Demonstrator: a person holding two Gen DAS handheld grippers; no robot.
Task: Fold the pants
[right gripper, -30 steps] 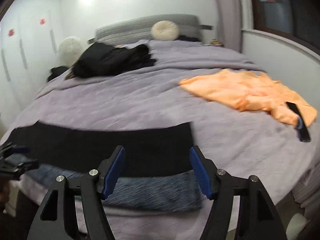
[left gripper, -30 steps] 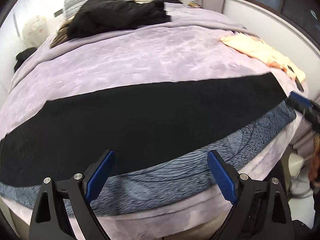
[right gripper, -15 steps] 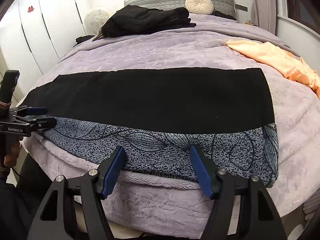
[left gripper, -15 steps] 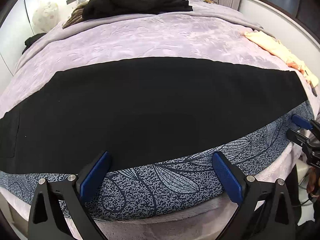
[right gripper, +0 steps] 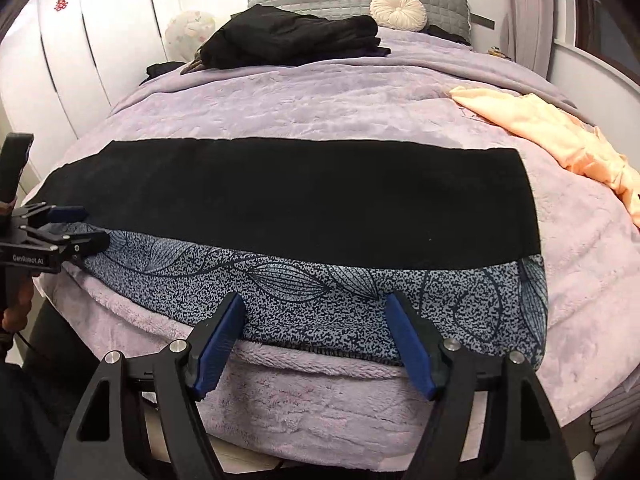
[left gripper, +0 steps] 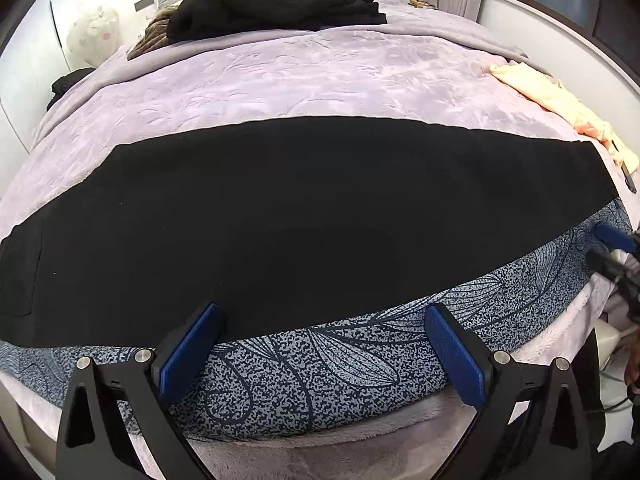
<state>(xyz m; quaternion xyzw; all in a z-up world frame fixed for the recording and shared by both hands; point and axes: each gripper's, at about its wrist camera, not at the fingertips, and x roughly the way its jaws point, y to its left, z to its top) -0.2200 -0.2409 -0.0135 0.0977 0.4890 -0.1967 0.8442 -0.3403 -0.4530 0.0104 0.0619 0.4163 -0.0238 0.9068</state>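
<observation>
A long black pants leg (left gripper: 304, 216) lies flat across the lilac bed (left gripper: 304, 76), overlapping a blue-grey leaf-patterned cloth (left gripper: 320, 372) along the near edge. My left gripper (left gripper: 324, 316) hovers low over the patterned strip, open wide, and its pads touch nothing. It shows again at the cloth's left end as the left gripper (right gripper: 68, 224). My right gripper (right gripper: 316, 304) hangs over the patterned cloth (right gripper: 328, 300) at its near hem. Its jaws are opening, and the hem lies between them unpressed. At the cloth's right end the right gripper (left gripper: 612, 240) shows one blue pad.
Black clothes (right gripper: 292, 40) are heaped near the grey headboard, beside a round cream cushion (right gripper: 398, 10). An orange garment (right gripper: 552, 136) sprawls at the right side. White wardrobe doors (right gripper: 80, 40) stand on the left. A hand (right gripper: 16, 312) grips the left handle.
Both grippers have come down and nearer to the bed's near edge, so the pants fill more of each view. The left jaws spread wider and the right jaws widened a little.
</observation>
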